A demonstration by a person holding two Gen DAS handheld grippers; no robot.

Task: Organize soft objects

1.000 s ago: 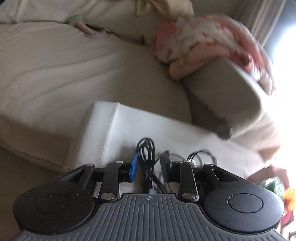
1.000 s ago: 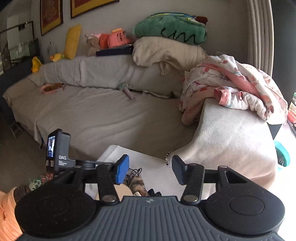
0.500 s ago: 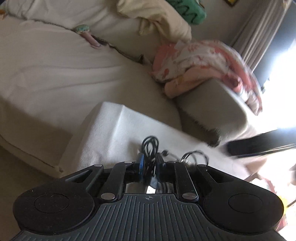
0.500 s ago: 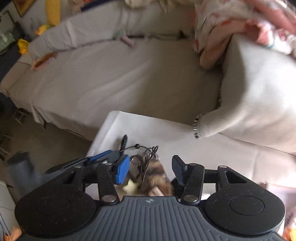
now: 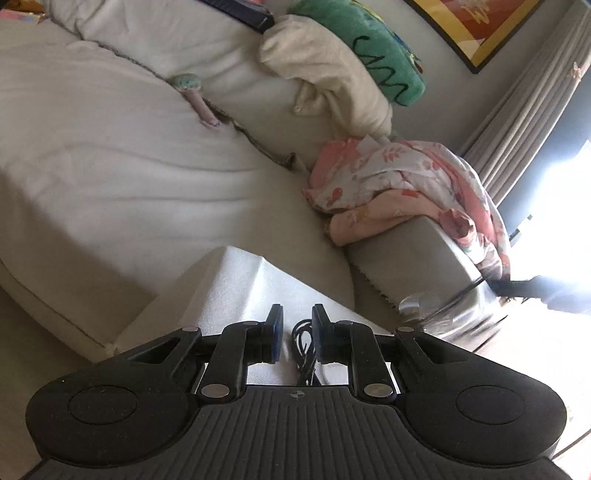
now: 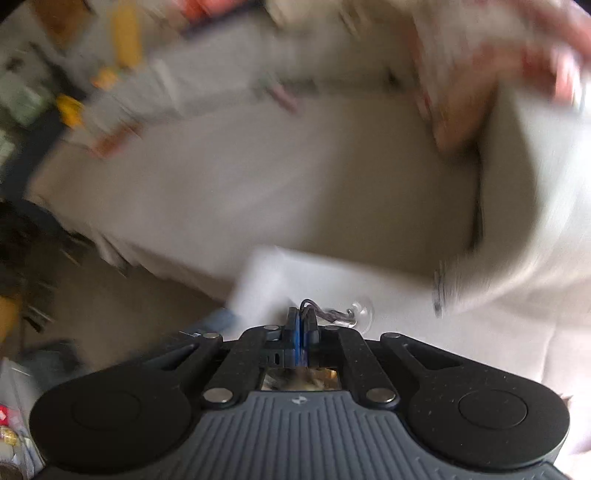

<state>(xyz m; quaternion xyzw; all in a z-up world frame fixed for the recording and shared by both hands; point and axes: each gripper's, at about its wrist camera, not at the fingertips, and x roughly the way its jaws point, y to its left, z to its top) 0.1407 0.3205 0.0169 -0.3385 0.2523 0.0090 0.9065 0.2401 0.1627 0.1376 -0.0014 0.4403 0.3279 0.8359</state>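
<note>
- home living room: big beige sofa [image 5: 129, 177], framed picture [image 5: 480, 26] on far wall
- curtain [image 5: 524, 122] far right, floral blanket [image 5: 399, 188] on armrest

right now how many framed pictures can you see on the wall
1: a framed picture hangs at the top right of the left wrist view, above the green cushion. The right wrist view is too blurred to rule out more.
</note>
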